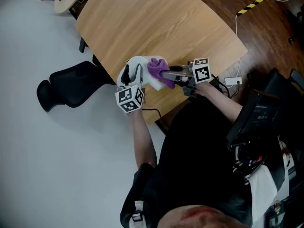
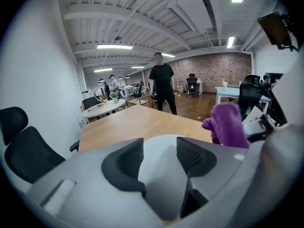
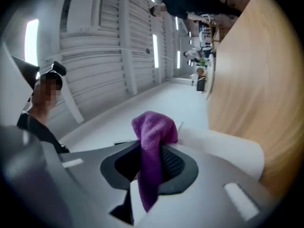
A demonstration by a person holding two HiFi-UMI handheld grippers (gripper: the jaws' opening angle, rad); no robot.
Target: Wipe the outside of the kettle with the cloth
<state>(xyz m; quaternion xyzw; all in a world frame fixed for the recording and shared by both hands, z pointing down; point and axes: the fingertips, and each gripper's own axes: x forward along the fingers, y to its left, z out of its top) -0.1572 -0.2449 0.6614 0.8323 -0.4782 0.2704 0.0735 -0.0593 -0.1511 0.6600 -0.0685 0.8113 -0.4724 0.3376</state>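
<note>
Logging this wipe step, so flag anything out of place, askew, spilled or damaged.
Nothing stands out. The left tool grips the white kettle near the table's front edge, and the right tool holds the purple cloth against it. No spill or damage shows.

No readable text, brand, number or label in any view. Left tool's cube [image 1: 129,99] and right tool's cube [image 1: 202,70] carry only black-and-white square coded markers, no letters or digits. Yellow-black striped tape [image 1: 254,4] on the floor is unlettered.
</note>
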